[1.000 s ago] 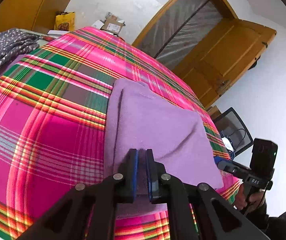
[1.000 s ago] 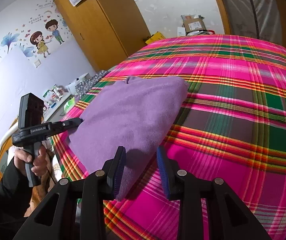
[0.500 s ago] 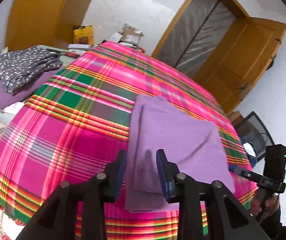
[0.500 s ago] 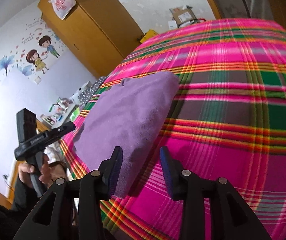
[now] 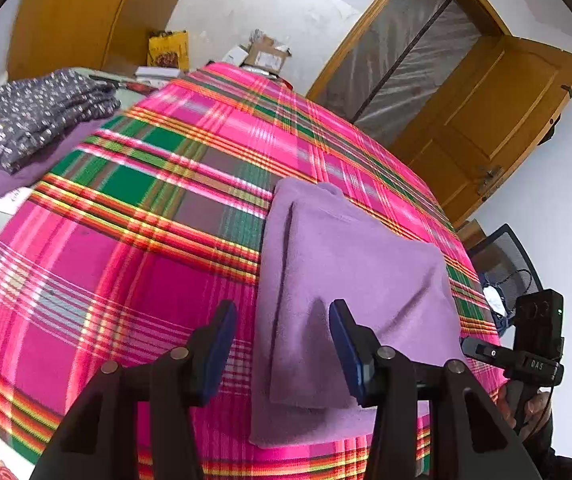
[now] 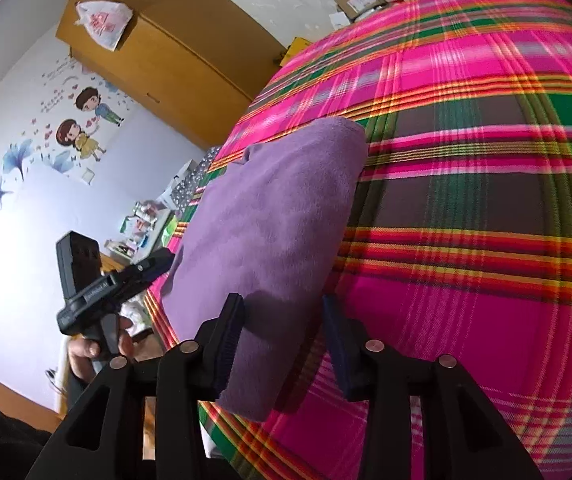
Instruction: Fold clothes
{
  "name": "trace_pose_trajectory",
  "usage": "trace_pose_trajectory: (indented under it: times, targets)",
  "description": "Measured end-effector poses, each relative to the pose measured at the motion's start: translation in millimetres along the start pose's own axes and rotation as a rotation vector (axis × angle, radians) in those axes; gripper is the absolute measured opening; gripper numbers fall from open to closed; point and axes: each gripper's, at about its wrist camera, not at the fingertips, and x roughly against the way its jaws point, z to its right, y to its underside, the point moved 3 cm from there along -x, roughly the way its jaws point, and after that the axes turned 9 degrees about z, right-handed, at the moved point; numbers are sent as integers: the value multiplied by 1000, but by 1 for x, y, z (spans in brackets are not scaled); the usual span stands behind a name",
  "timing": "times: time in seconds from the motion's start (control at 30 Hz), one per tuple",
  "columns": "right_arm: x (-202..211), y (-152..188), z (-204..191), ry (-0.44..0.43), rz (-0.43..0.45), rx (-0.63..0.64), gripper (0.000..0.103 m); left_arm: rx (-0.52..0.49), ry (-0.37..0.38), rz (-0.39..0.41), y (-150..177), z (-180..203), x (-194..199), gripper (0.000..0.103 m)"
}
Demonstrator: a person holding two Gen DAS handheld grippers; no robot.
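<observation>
Folded purple garment [image 5: 349,280] lying flat on the pink plaid bedspread [image 5: 126,280], close to the near edge of the bed, one layer over another with a small bit of fabric poking out at the far end. Shows up in the right wrist view too [image 6: 270,216], stretching away toward the wardrobe.

Left gripper [image 5: 282,344] hovering just over the near left corner of the garment, jaws opening wide — blue pads [image 5: 222,344] well apart, nothing pinched, cloth simply lying below the gap. One pad over bare bedspread, the other over the purple fabric.

Right gripper [image 6: 282,332] same story at the near right edge: jaws opening, the garment's edge sitting below and between the pads but not squeezed. Can't tell whether the left pad brushes the cloth or just hangs above it.

Each gripper visible from the other's camera, held in a hand [image 6: 98,344] off the near side of the bed.

Background stuff — a dark spotted garment [image 5: 42,112] piled on something purple off the left side of the bed, a yellow wooden wardrobe [image 6: 174,52], cartoon wall stickers [image 6: 78,120], a cardboard box [image 5: 266,50] past the far end, an open wooden door [image 5: 497,120].
</observation>
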Motion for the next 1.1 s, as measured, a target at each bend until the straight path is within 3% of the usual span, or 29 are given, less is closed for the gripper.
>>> trace_pose_trajectory:
  times: [0.03, 0.43, 0.67, 0.9, 1.1]
  targets:
    - [-1, 0, 1, -4, -2, -14, 59, 5, 6, -11, 0, -2, -3, 49]
    - [-14, -8, 0, -19, -6, -33, 59, 80, 126, -47, -3, -11, -14, 48]
    - [-22, -13, 1, -20, -3, -29, 59, 128, 197, -72, -5, -17, -23, 39]
    - [-30, -20, 1, -23, -1, -31, 59, 145, 221, -91, -5, -22, -27, 29]
    - [-31, -25, -5, -33, -20, -44, 53, 170, 251, -102, -1, -27, -25, 24]
